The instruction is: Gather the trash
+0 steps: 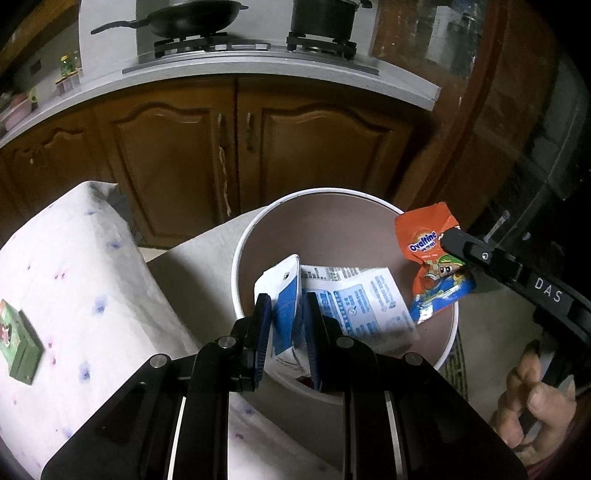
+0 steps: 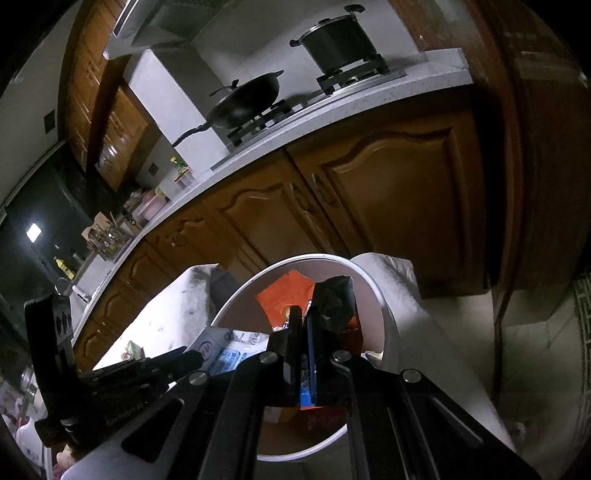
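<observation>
A white round bin [image 1: 448,334] with a brown inside stands beside the cloth-covered table. My left gripper [image 1: 286,306] is shut on a white and blue crumpled pack [image 1: 364,306] and holds it over the bin's opening. My right gripper [image 1: 448,236] comes in from the right, shut on an orange Ovaltine wrapper [image 1: 424,236] above the bin's right rim. In the right wrist view my right gripper [image 2: 303,314] pinches the orange wrapper [image 2: 280,301] over the bin [image 2: 388,321]; the white and blue pack [image 2: 229,347] and the left gripper [image 2: 184,360] sit at lower left.
A table with a white flowered cloth [image 1: 74,266] lies to the left, with a small green box [image 1: 18,341] on it. Brown cabinet doors [image 1: 229,155] stand behind the bin. A stove with a black pan [image 1: 192,18] and a pot [image 1: 325,16] is on the counter.
</observation>
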The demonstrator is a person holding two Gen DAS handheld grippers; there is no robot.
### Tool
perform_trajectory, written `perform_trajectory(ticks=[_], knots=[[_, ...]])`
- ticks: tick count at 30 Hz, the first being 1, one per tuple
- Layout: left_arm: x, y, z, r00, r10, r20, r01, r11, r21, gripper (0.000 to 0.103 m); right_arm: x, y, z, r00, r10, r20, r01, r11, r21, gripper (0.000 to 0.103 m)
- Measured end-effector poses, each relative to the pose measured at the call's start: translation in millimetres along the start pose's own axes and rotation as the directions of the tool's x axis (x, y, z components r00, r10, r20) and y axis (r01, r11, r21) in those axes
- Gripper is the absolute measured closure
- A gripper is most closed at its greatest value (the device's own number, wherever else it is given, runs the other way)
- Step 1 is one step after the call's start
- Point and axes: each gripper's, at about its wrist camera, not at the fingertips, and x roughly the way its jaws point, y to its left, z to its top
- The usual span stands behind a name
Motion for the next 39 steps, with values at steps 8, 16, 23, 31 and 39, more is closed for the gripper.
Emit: perform_trajectory(ticks=[8,16,23,31,39], knots=[[1,-1,1,1.000,-0.004,-0.006,0.005,1.000,0.001,0.086,6,-1,2,1.000,0.001,-0.012,-0.001,1.000,0.007,0.095],[-10,0,-1,1.000,-0.017,0.014,0.017,1.000,-0.010,0.069,-1,-7,3,1.000,0.022,0.000,-0.021,0.998,0.051,0.078],[-31,7,-5,0.999,0.003,0.054,-0.001,0.999,-0.035,0.042,-12,-6,2,0.998,0.045,0.031,-0.048,0.996,0.080,0.051],[-65,28,-21,0.993,0.054,0.101,-0.047,0.996,-0.079,0.030,-27,11,-6,0.994,0.087,0.071,-0.092,0.993,0.069,0.025],[-99,50,-49,0.985,0.111,0.131,-0.097,0.989,-0.110,0.026,-39,42,-23,0.991,0.114,0.073,-0.117,0.992,0.046,0.020]])
